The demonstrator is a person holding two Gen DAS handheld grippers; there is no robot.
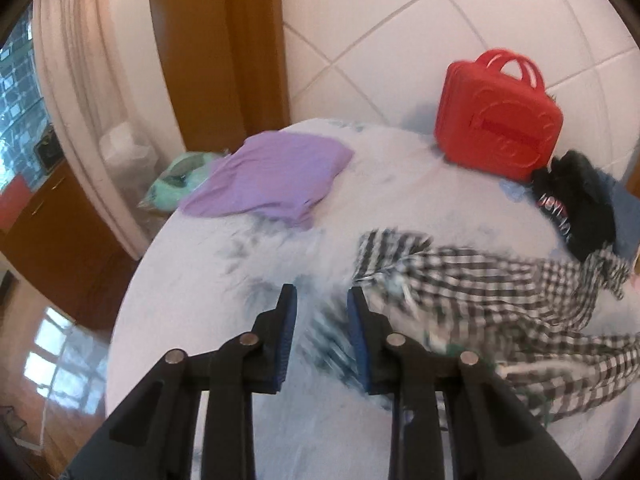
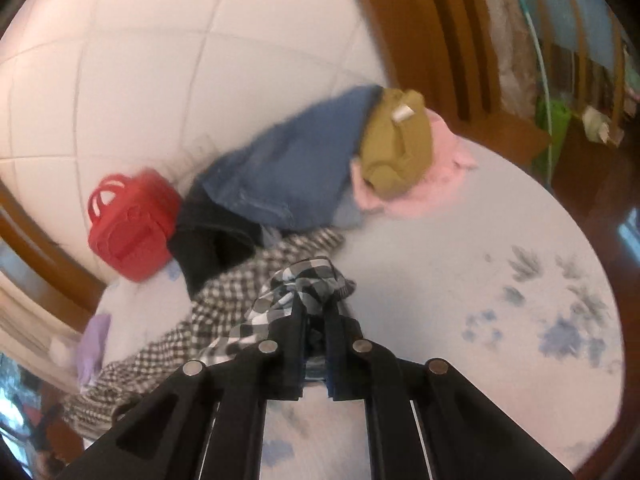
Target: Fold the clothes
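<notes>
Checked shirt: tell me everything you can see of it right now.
The checked shirt is soft woven cloth in black-and-white gingham, unfolded and rumpled, spread across the floral bedsheet. One bunched end is pinched in the shut right gripper and raised. Blurred fabric sits between the left gripper pads. Its far edge meets a black garment.

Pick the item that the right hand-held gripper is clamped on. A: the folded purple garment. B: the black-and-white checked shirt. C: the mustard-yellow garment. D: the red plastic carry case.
B: in the right wrist view the right hand-held gripper has its fingers shut on a bunched fold of the black-and-white checked shirt, which trails off across the pale floral bed sheet.
</notes>
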